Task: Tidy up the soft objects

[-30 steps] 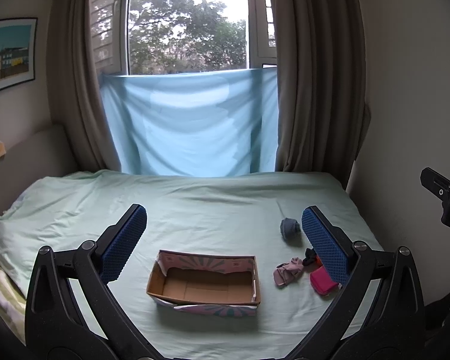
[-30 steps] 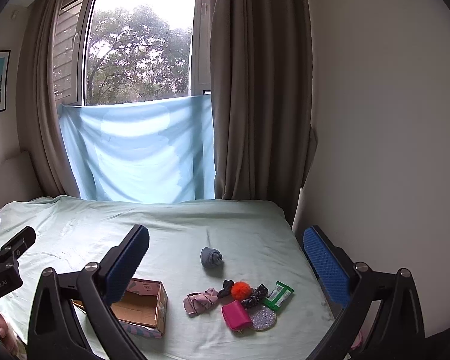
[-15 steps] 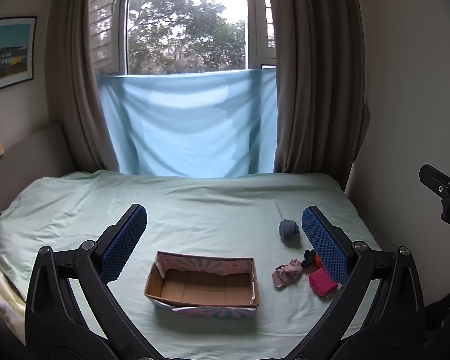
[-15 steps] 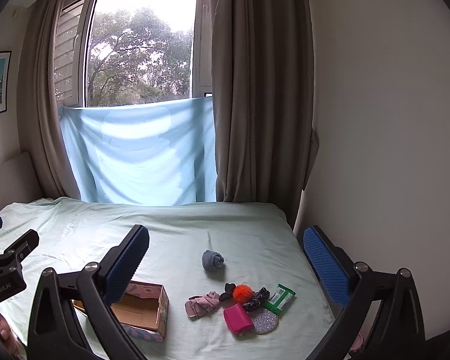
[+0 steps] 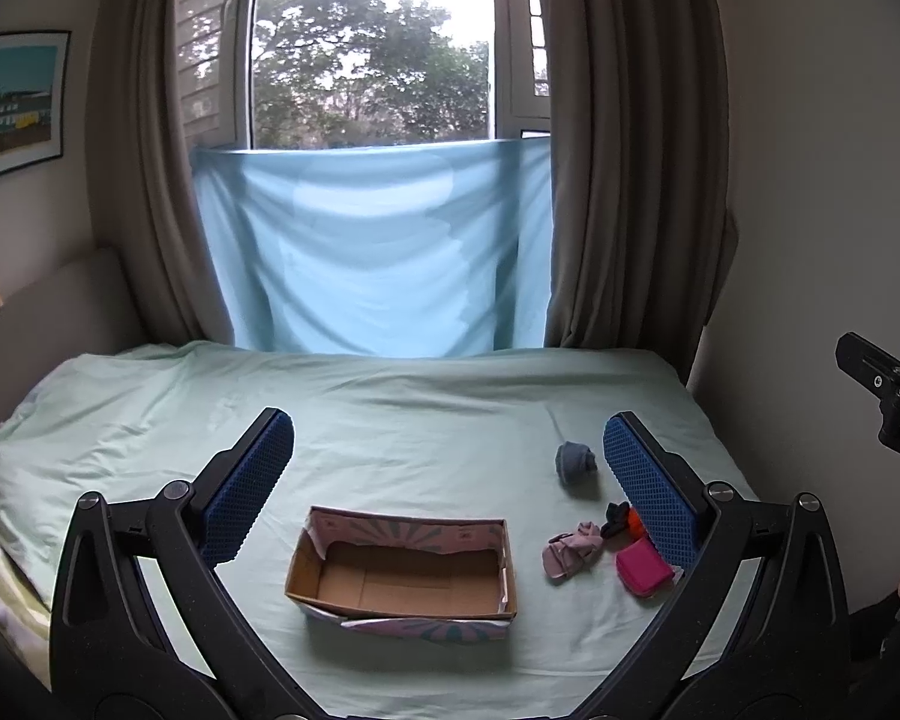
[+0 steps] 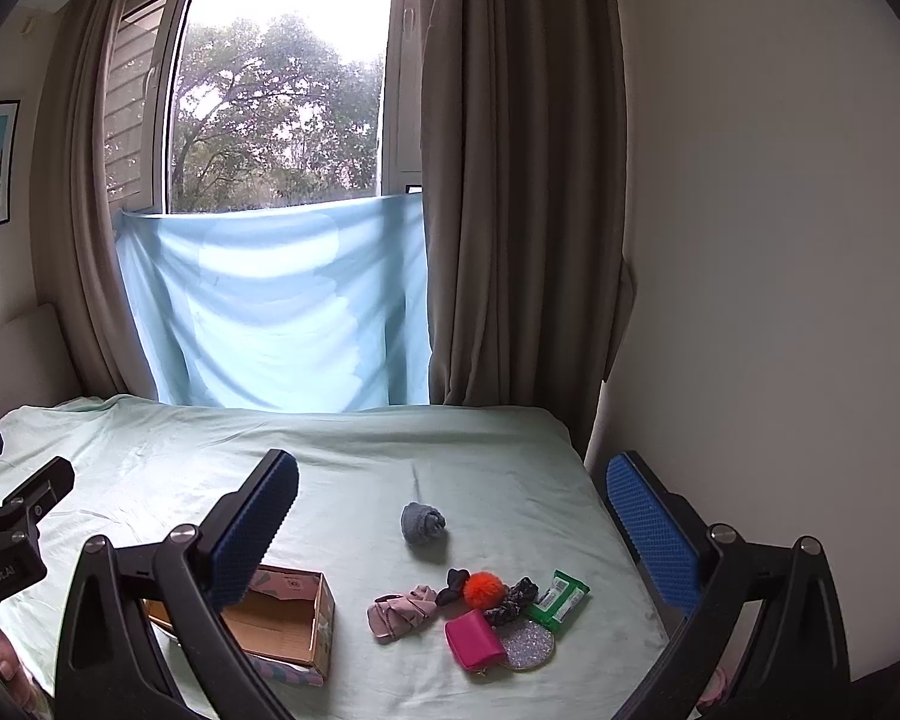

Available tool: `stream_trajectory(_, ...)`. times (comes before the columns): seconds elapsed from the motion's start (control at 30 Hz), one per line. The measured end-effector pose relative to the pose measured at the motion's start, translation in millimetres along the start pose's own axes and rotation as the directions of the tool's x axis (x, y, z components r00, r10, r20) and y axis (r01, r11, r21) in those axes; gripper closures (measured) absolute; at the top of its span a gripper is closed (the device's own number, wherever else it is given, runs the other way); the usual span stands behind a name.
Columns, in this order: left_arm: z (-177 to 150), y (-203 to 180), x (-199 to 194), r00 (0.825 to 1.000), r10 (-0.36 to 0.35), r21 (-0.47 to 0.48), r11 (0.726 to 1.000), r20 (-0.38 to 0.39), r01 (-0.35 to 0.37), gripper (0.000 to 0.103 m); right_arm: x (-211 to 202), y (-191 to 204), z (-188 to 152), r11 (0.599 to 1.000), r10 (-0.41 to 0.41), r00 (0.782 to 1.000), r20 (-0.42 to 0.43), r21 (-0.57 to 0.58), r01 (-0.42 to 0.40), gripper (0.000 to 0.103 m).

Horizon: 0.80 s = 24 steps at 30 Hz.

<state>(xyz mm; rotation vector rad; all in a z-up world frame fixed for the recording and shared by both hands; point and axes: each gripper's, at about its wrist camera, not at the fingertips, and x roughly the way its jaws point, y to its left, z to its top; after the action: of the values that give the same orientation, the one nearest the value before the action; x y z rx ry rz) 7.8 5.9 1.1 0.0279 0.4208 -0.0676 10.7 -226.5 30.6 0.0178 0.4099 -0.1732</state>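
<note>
An open cardboard box (image 5: 402, 576) (image 6: 288, 618) lies on the pale green bed, empty. To its right sit a pink cloth bow (image 6: 402, 611) (image 5: 572, 549), an orange pompom (image 6: 483, 588), a dark scrunchie (image 6: 513, 599), a magenta pouch (image 6: 474, 639) (image 5: 642, 567), a glittery disc (image 6: 528, 643) and a green packet (image 6: 558, 597). A rolled grey-blue sock (image 6: 421, 523) (image 5: 575, 462) lies farther back. My left gripper (image 5: 450, 486) is open and empty, held above the box. My right gripper (image 6: 450, 516) is open and empty, held above the pile.
The bed (image 5: 390, 414) meets a wall on the right and a curtained window with a blue sheet (image 5: 378, 252) at the back. The right gripper's body (image 5: 888, 390) shows at the left wrist view's right edge.
Both views have shifted slightly; the objects on the bed have not moved and both grippers stay open.
</note>
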Motion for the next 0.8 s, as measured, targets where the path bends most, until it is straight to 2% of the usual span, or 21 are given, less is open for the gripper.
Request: stream_trajectory(0.8, 3, 14, 21, 0.999, -0.033, -0.013, 0.999, -0.024, 0.033, 0.0, 9, 18, 3, 1.0, 0.007, 1.0, -0.013, -0.014, -0.007, 0.0)
